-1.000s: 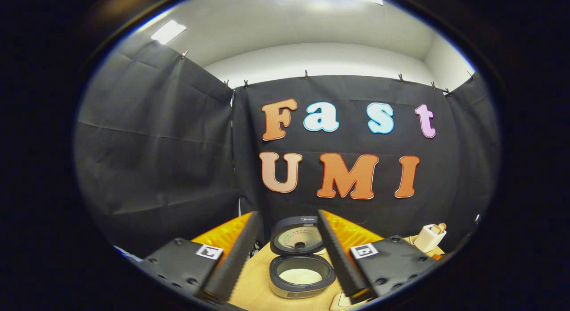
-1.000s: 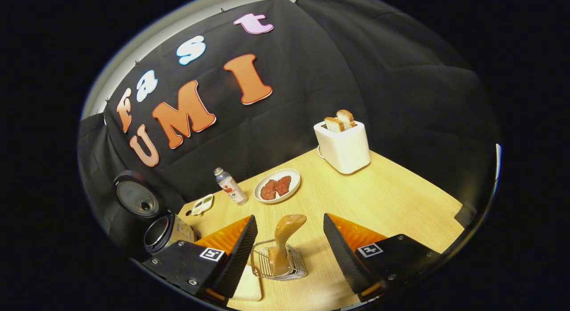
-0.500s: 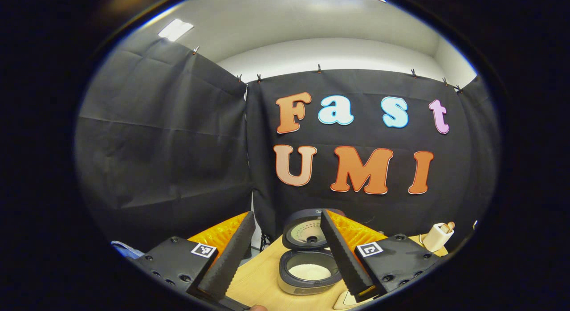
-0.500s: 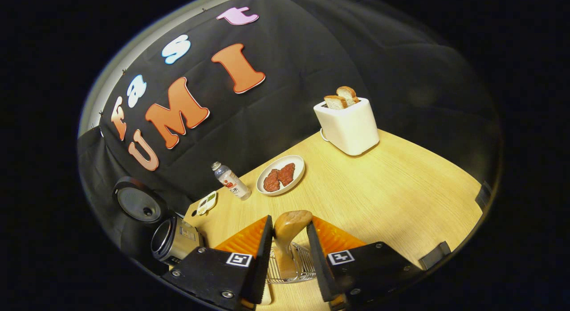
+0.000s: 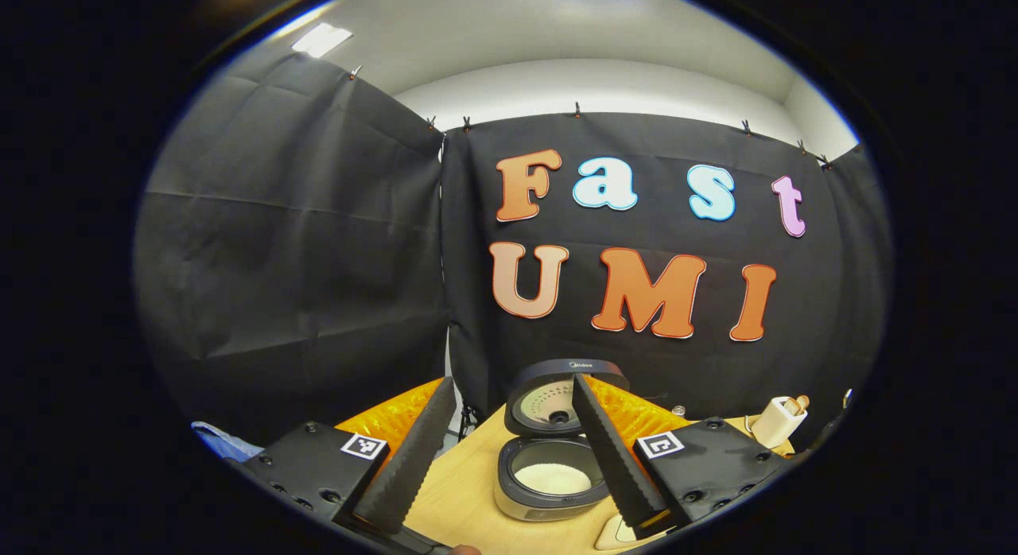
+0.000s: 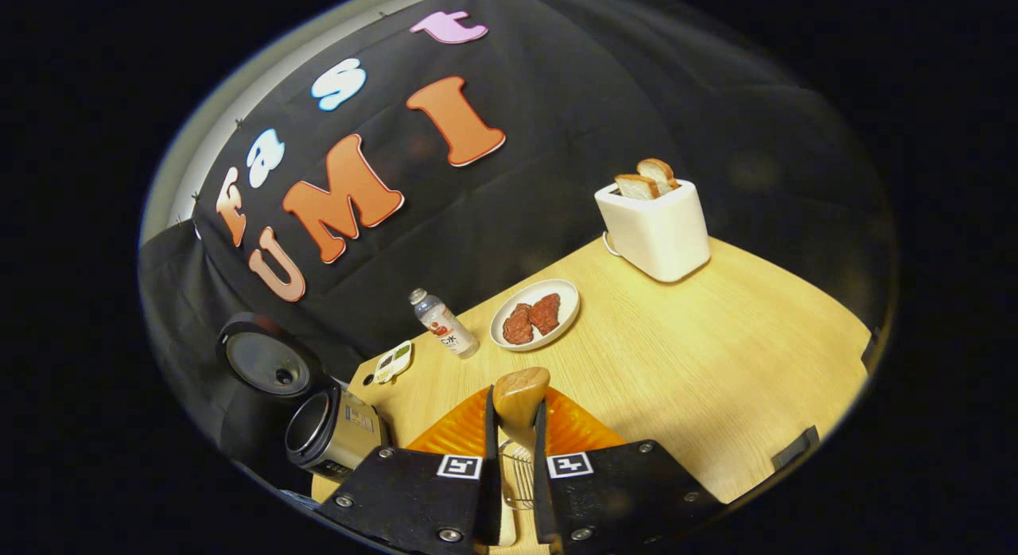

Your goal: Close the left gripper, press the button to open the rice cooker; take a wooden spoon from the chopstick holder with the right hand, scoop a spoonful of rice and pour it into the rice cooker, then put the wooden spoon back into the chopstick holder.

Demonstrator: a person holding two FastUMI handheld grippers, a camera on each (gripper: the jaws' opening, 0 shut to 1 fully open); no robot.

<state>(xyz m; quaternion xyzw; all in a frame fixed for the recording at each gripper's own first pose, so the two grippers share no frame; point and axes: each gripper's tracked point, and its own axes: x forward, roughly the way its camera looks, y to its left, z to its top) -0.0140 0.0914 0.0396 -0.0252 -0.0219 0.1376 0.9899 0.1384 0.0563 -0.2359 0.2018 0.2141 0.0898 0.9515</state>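
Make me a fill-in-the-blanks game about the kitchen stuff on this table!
1. The rice cooker has its lid standing ____.
2. The right hand-held gripper is shut on the wooden ____.
3. Two slices of bread stick out of the ____.
4. The plate with two pieces of meat sits beside a ____.

Missing words: open; spoon; toaster; bottle
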